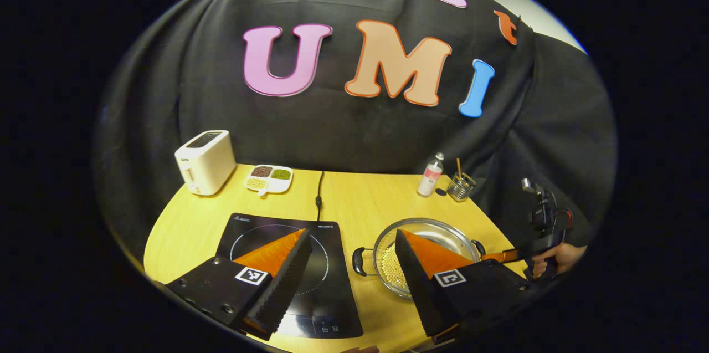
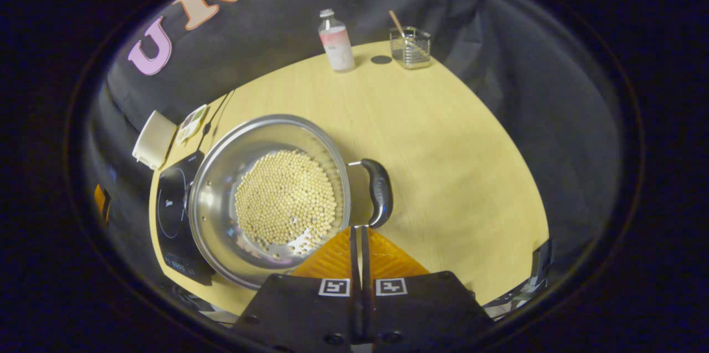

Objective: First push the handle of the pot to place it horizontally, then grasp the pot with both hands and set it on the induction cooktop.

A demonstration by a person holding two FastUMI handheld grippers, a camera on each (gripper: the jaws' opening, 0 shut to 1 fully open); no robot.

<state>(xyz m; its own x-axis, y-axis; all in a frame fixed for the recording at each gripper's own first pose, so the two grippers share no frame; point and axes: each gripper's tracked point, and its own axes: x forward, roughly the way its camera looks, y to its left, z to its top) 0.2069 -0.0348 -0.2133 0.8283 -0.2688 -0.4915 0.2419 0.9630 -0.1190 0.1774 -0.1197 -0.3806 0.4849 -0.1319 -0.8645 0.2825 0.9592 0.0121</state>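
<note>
The right gripper, fingers together, tips apparently touching the pot's near handle. The left gripper hangs wide apart above the table. The pot sits beside the induction cooktop.

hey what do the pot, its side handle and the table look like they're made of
Pot: apparently stainless steel, with a shiny, reflective wall and rim. Side handle: seemingly black plastic or rubber, dull sheen, on thin metal rods. Table: probably light wood or laminate, pale yellow and matte, with faint grain lines.
</note>
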